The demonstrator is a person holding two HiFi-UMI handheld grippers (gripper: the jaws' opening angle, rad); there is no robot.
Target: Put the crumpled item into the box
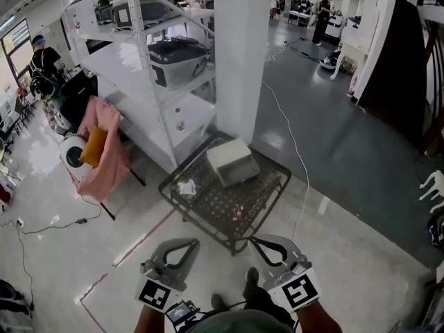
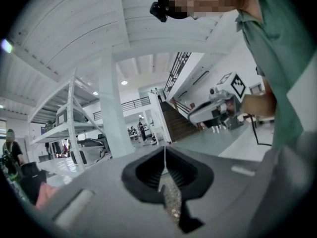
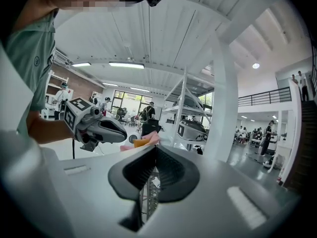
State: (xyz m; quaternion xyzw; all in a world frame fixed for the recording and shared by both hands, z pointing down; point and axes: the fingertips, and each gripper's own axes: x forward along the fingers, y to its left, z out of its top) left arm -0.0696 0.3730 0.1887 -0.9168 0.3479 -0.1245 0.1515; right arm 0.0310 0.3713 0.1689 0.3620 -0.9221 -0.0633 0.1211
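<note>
Standing low, the wire table (image 1: 239,212) holds the pale box (image 1: 232,161) near its back edge. The left gripper (image 1: 192,242) and right gripper (image 1: 255,241) are closed tight, empty, short of the table. The crumpled item (image 1: 186,188) lies by the left corner. I think closed jaws might knock it off the edge.

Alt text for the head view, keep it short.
Seen from above, a low black mesh table holds a pale box and, apart to its left, a crumpled item. The left gripper and right gripper point at it from the bottom edge, jaws shut and empty. White shelves stand behind.
</note>
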